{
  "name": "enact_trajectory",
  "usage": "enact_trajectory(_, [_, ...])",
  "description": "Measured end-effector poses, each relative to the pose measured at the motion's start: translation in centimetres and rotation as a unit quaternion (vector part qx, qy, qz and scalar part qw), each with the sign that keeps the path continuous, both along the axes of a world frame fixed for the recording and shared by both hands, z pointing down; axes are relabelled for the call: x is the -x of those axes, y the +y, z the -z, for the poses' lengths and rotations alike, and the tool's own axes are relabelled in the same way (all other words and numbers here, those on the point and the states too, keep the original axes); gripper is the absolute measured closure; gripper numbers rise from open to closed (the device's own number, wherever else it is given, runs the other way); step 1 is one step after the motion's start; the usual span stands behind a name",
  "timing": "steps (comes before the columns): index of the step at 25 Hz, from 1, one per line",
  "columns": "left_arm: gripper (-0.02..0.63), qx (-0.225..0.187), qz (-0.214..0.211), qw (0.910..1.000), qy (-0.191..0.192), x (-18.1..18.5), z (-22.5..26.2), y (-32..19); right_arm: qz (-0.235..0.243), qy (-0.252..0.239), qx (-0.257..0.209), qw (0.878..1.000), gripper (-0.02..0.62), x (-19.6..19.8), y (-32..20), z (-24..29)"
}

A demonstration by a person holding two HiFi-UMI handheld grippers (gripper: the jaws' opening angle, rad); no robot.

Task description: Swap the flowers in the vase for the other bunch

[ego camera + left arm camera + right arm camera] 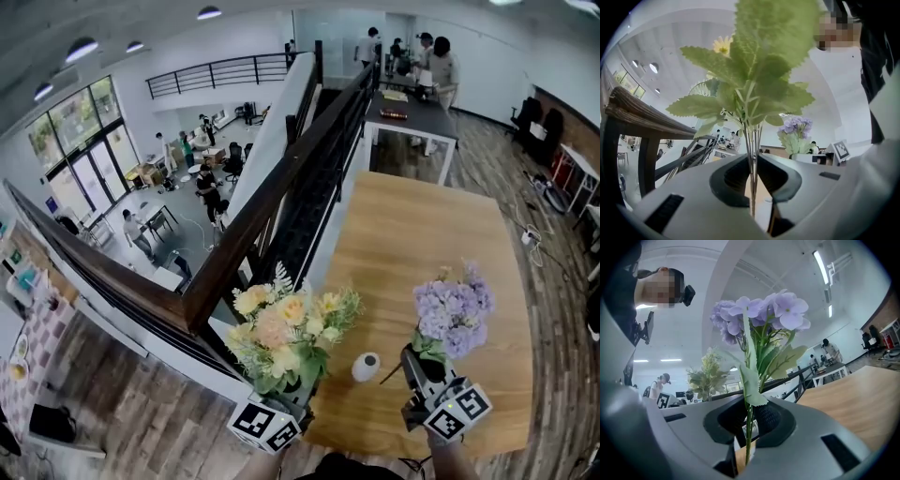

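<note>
1. Far left there's a dark wooden handrail (234, 253), smooth and chunky, running diagonally past the table's left edge.
2. The left gripper (286, 405) sits at the bottom, its marker cube poking out under the foliage. In the left gripper view its two grey, rounded jaws are pinched together on the wiry stems (752, 154) of the yellow bunch (286, 328). The stems run straight up through the narrow slot between the dark pads.
3. That bunch looks like fake flowers: soft yellow and peach blooms, a fern-ish sprig and big serrated, matte green leaves fanning out above the jaws. It's held up in the air over the table's near-left corner, not in the vase.
4. The vase (364, 370) is small, white and rounded with a dark round mouth. It stands upright on the light wood-grain table (422, 234), between the two grippers and touching neither.
5. The right gripper (414, 361) is just right of the vase. Its jaws are closed tight on the green stem (748, 427) of the purple bunch (455, 309), and one ribbed black pad shows right beside the stem.
6. The purple bunch is a cluster of pale lilac petals with floppy, toothed, fabric-looking leaves. It stands up from the jaws, held clear of the vase and well apart from the yellow bunch.
</note>
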State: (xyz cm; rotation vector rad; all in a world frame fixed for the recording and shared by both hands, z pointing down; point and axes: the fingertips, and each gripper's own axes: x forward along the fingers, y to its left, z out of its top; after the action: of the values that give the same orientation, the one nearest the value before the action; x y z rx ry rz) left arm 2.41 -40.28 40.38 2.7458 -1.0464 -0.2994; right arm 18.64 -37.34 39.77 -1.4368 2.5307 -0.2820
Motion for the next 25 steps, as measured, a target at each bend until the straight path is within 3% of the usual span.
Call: enact_trajectory(25, [0.552,0.031,0.012,0.999,0.028,1.5,-2.6,-0.8,0.027,0.015,-0.016,0.999,0.541,2.8,-5.0,0.0])
